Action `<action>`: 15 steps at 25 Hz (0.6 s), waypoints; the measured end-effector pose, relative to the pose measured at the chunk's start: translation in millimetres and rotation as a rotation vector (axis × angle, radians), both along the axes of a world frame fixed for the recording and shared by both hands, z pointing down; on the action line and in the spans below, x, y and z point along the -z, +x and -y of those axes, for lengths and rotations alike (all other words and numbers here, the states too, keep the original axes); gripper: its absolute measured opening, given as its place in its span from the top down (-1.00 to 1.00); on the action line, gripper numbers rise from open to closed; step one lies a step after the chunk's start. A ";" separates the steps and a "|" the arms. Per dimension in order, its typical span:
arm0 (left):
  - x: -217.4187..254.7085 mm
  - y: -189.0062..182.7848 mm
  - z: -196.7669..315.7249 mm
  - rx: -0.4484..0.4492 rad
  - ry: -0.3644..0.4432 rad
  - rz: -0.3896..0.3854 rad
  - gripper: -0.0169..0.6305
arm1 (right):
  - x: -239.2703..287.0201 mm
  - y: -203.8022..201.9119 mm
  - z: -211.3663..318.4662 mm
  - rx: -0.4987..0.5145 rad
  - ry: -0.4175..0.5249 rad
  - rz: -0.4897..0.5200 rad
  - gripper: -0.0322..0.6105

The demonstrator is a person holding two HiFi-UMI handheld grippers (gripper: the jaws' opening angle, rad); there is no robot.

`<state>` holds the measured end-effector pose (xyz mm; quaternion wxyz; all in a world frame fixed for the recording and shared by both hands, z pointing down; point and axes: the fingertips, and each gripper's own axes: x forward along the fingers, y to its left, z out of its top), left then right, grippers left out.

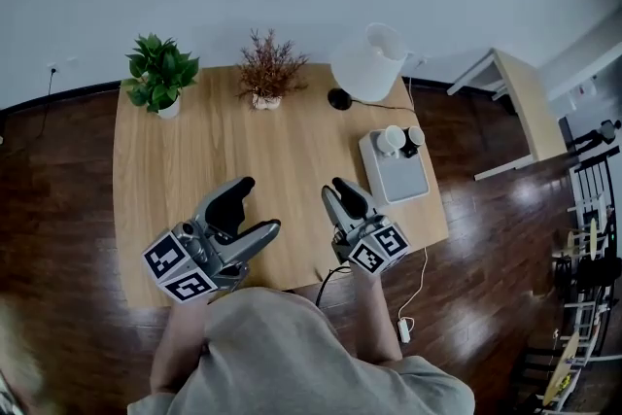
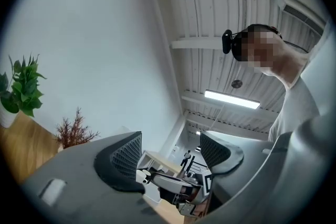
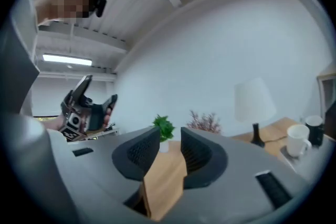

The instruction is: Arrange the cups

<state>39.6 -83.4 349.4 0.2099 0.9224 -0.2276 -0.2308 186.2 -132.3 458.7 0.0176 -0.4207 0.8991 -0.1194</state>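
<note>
Right at the bottom, the person's grey shirt (image 1: 292, 355) fills the near edge, both arms out over the pale wooden table (image 1: 194, 160). The left gripper (image 1: 258, 206) is held above the table at about 7 o'clock. Its jaws are spread wide with nothing in them, and its own view looks straight through the gap to the room beyond. The right gripper (image 1: 335, 190) is near it at 5 o'clock, pointing level across the table. Its jaws are parted only a narrow way, bare wood shows between the pads, and nothing is gripped.

Now the cups: the white mug (image 1: 391, 140) and the smaller dark-bodied cup (image 1: 416, 136) stand side by side at the far end of the flat grey rectangular tray (image 1: 400, 180), out at 3 o'clock, well apart from both grippers.

Along the far edge there's a leafy green plant in a white pot (image 1: 160, 73) at 11 o'clock. Dried reddish-brown sprigs in a small pot (image 1: 267, 73) stand at 12, and a white-shaded lamp (image 1: 369, 61) at 1 o'clock. Dark wooden floor (image 1: 58, 209) lies all round.
</note>
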 end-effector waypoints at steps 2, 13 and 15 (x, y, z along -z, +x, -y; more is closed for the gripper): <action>14.1 -10.3 -3.3 0.016 0.030 -0.019 -0.09 | 34.2 -29.1 -15.3 0.065 0.083 0.014 0.54; 31.1 -74.6 -15.3 0.120 0.047 -0.093 -0.05 | 78.5 -93.9 -46.6 0.182 0.192 -0.038 0.54; 29.0 -83.1 -18.0 0.131 0.044 -0.101 -0.05 | 79.7 -101.2 -48.5 0.193 0.194 -0.046 0.54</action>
